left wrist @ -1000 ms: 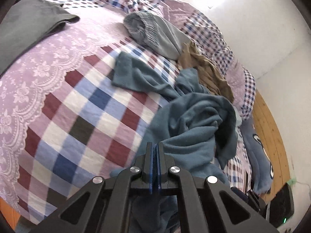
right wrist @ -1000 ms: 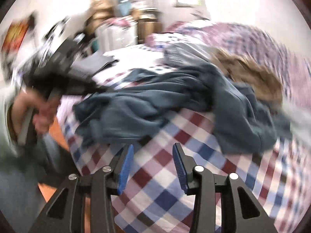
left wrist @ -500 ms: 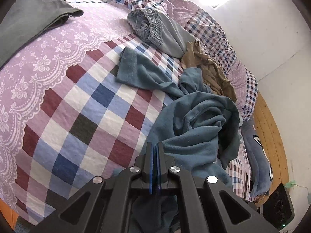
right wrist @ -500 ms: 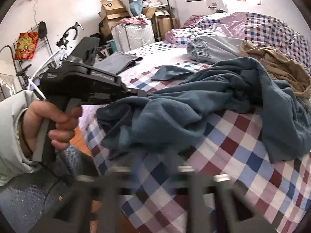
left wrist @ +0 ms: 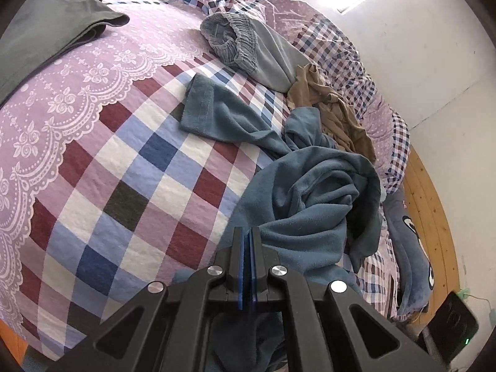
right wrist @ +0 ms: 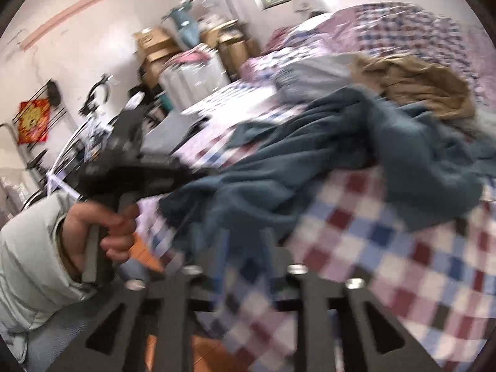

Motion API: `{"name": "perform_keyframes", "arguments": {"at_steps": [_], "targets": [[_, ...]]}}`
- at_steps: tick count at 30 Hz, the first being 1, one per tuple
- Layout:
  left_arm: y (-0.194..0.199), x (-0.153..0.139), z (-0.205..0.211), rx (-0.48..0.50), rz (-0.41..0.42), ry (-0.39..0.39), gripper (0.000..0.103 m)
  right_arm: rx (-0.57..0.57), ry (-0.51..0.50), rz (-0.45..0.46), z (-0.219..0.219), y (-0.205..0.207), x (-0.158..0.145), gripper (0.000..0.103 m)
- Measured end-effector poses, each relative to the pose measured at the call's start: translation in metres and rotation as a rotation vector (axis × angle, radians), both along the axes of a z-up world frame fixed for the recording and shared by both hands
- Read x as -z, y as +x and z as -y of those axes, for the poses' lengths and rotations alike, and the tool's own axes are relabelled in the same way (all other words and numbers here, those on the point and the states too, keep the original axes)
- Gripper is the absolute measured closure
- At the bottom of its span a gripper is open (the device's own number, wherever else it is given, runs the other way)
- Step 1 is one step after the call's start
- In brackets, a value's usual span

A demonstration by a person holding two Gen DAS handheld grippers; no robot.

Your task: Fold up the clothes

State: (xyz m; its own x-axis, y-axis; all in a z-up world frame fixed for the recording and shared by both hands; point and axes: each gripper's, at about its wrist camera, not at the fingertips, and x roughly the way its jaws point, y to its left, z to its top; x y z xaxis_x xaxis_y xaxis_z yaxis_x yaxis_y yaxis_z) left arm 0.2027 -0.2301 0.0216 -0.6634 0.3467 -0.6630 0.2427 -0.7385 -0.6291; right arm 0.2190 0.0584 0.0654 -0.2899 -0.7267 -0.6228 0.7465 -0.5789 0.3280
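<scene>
The folding has barely begun, by the look of it; the teal fleece garment (left wrist: 310, 204) lies in a rumpled heap near the foot edge of the bed (left wrist: 130, 186), one sleeve trailing out flat across the checked cover toward the middle, and no crease or fold has been laid in it; the left gripper (left wrist: 247, 248) has its fingers pressed together on a fold of that fleece at the near edge of the bed (the cloth runs under and past the blue pads, so it reads as a pinch on the hem and not an empty closure), and the right wrist view shows the person's left hand (right wrist: 99, 232) gripping its handle with the garment drawn up from it; the right gripper (right wrist: 245, 248) is smeared by motion low in its own view, its fingers parting, and nothing can be made out between them, only the checked cover and the edge of the fleece beyond; still waiting farther up the bed are grey elastic-waist trousers (left wrist: 254, 52) and a tan garment (left wrist: 334, 114), both crumpled and touching the teal heap; a dark grey garment (left wrist: 52, 31) lies flat at the far left corner, possibly already folded; so most of the job remains.
</scene>
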Motion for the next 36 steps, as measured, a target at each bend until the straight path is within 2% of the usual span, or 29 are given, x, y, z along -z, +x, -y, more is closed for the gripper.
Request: {"name": "perform_keyframes", "arguments": {"at_steps": [1,7,9,10,12,15,19,21,26,30,33,34,36], "targets": [[0.0,-0.001,-0.001,0.002,-0.002,-0.003,0.101,-0.018,0.01,-0.007,0.007,0.005,0.002,0.059],[-0.001,-0.002,-0.003,0.017,-0.013,-0.001,0.101,-0.03,0.076,0.007,0.036,0.01,0.021,0.06],[-0.001,-0.003,-0.002,0.017,-0.022,0.017,0.101,-0.023,0.092,0.007,0.038,0.007,0.025,0.072],[-0.001,-0.003,-0.001,0.014,-0.026,0.022,0.101,-0.004,0.107,-0.006,0.037,0.005,0.024,0.102],[-0.001,-0.004,0.0,0.012,-0.03,0.033,0.101,0.029,0.117,-0.031,0.029,0.001,0.02,0.102],[-0.002,-0.004,-0.002,0.014,-0.028,0.036,0.101,0.092,0.065,-0.099,0.003,-0.003,-0.005,0.102],[-0.005,-0.006,-0.014,0.073,-0.042,0.059,0.101,0.219,-0.03,-0.164,-0.051,-0.012,-0.041,0.103],[-0.008,-0.009,-0.024,0.11,-0.033,0.013,0.101,0.279,-0.053,-0.173,-0.072,-0.021,-0.049,0.103],[-0.014,-0.007,-0.042,0.178,-0.013,-0.011,0.101,0.538,-0.103,-0.098,-0.144,-0.052,-0.047,0.099],[-0.016,-0.009,-0.054,0.199,-0.006,-0.061,0.101,0.641,-0.054,0.01,-0.171,-0.07,-0.028,0.096],[-0.016,-0.016,-0.066,0.217,-0.034,-0.095,0.101,0.663,-0.007,0.066,-0.183,-0.073,-0.016,0.078],[-0.016,-0.021,-0.07,0.229,-0.059,-0.089,0.101,0.659,0.0,0.077,-0.185,-0.073,-0.014,0.068],[-0.013,-0.032,-0.08,0.253,-0.119,-0.094,0.099,0.653,0.016,0.089,-0.189,-0.072,-0.009,0.062]]}}
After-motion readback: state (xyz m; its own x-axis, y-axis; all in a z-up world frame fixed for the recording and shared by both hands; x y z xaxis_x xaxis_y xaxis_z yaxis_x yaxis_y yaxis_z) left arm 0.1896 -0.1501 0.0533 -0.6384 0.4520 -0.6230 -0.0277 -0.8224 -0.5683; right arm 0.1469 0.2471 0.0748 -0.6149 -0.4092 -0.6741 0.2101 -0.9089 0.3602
